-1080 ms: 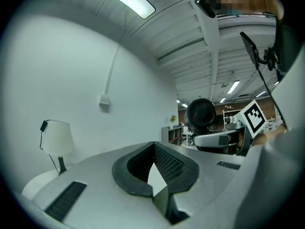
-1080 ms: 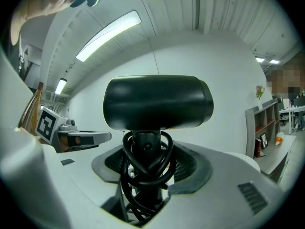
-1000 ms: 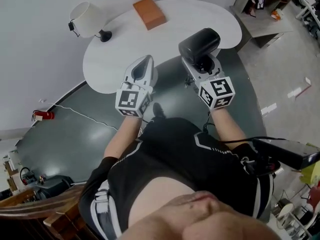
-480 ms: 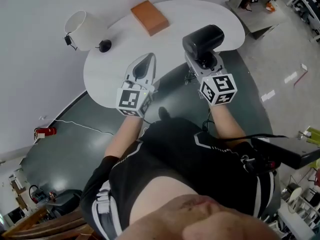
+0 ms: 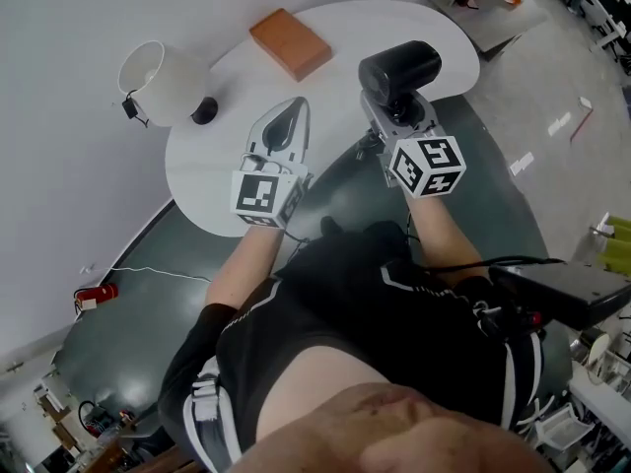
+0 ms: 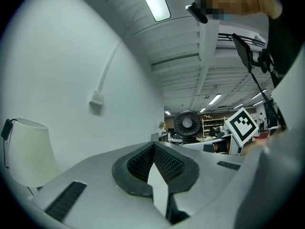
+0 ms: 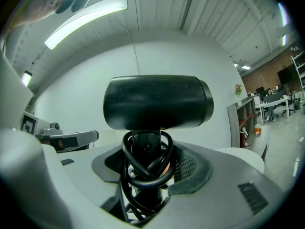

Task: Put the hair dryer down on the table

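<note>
Right gripper view: right claw (image 7: 147, 171) pinches hair dryer (image 7: 157, 101) (cord-wrapped handle); left claw (image 6: 153, 147) pressed together

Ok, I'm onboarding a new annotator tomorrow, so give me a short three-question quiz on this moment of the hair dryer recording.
1. True or false: the hair dryer already lies on the white table.
2. What holds the hair dryer by its cord-wrapped handle? A) a bare hand B) the right gripper C) both grippers together
3. Fill in: the jaws of the left gripper are ____, with nothing between them.

Key: 1 false, it is held up above the table's edge; 2 B; 3 shut.
</note>
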